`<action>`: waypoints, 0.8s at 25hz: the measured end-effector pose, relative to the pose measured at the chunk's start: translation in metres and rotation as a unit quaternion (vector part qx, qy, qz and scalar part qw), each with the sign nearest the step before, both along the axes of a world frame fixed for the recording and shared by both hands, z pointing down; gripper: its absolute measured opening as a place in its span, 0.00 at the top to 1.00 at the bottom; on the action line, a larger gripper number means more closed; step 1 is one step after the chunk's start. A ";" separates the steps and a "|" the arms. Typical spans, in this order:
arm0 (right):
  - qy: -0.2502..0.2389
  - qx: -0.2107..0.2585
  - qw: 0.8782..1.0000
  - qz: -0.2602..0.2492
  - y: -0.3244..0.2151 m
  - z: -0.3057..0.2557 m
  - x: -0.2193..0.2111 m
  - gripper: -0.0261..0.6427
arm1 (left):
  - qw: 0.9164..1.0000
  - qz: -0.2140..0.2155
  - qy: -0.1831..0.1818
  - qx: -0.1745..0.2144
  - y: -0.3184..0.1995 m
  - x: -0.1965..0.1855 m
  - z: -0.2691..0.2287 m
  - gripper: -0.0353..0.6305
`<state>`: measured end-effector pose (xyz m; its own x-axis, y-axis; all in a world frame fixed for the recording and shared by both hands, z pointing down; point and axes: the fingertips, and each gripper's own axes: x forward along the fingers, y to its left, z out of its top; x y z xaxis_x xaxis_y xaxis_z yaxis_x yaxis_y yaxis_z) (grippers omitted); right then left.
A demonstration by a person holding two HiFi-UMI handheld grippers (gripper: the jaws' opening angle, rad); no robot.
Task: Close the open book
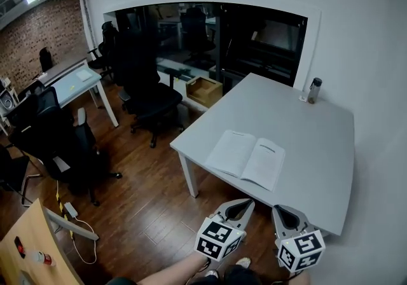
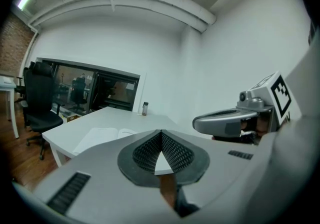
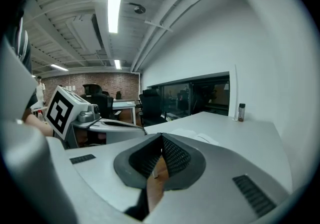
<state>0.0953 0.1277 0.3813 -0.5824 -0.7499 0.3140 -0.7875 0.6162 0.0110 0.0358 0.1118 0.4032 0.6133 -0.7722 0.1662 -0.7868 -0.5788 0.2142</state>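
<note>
- Left gripper (image 1: 246, 203): clenched, jaws meeting tip to tip in the left gripper view (image 2: 161, 133), nothing held between them; marker cube toward the person, tips toward the table.
- Right gripper (image 1: 280, 209): likewise clenched and empty, pads closed on each other in the right gripper view (image 3: 161, 138); just beside the left gripper, side by side with it, not touching it.
- Both grippers: short of the near edge of the white table (image 1: 311, 144), above the wooden floor (image 1: 146, 204), apart from the book.
- Open book (image 1: 247, 159): flat on the table top, near the front corner, both pages face up, spine running away from the person; also visible ahead of the jaws in the left gripper view (image 2: 107, 136) and, more faintly, in the right gripper view (image 3: 192, 133).
- Rest of the table top: bare grey-white surface between the book and the far side.
- Bottle (image 1: 314, 90): upright at the far edge of the table, close to the wall, well apart from the book.
- Wooden box (image 1: 203, 90): beyond the far left table corner, open side up.
- Black office chair (image 1: 147, 93): on the floor left of the table, in front of the dark window (image 1: 254, 39).
- Second desk (image 1: 76, 79) and brick wall (image 1: 38, 35): farthest back, at the left.
</note>
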 end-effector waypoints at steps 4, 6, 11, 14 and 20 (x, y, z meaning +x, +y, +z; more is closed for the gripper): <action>-0.002 -0.015 1.000 -0.019 -0.030 0.015 -0.015 0.95 | 1.000 -0.020 -0.010 -0.015 -0.026 -0.016 0.014 0.94; -0.004 -0.019 0.999 -0.032 -0.047 0.022 -0.024 0.95 | 0.999 -0.030 -0.017 -0.017 -0.040 -0.024 0.019 0.94; -0.015 -0.025 0.998 -0.062 -0.095 0.036 -0.045 0.95 | 0.998 -0.054 -0.034 -0.026 -0.081 -0.043 0.031 0.94; -0.021 -0.022 0.996 -0.082 -0.125 0.037 -0.054 0.95 | 0.996 -0.073 -0.038 -0.027 -0.109 -0.049 0.033 0.94; -0.034 -0.027 0.993 -0.109 -0.167 0.044 -0.062 0.95 | 0.993 -0.098 -0.055 -0.038 -0.150 -0.054 0.040 0.94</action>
<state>0.0336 -0.0394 0.4250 -0.7500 -0.5873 0.3043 -0.6337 0.7699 -0.0759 -0.0177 -0.0380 0.4432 0.4270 -0.8580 0.2856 -0.9040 -0.3971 0.1587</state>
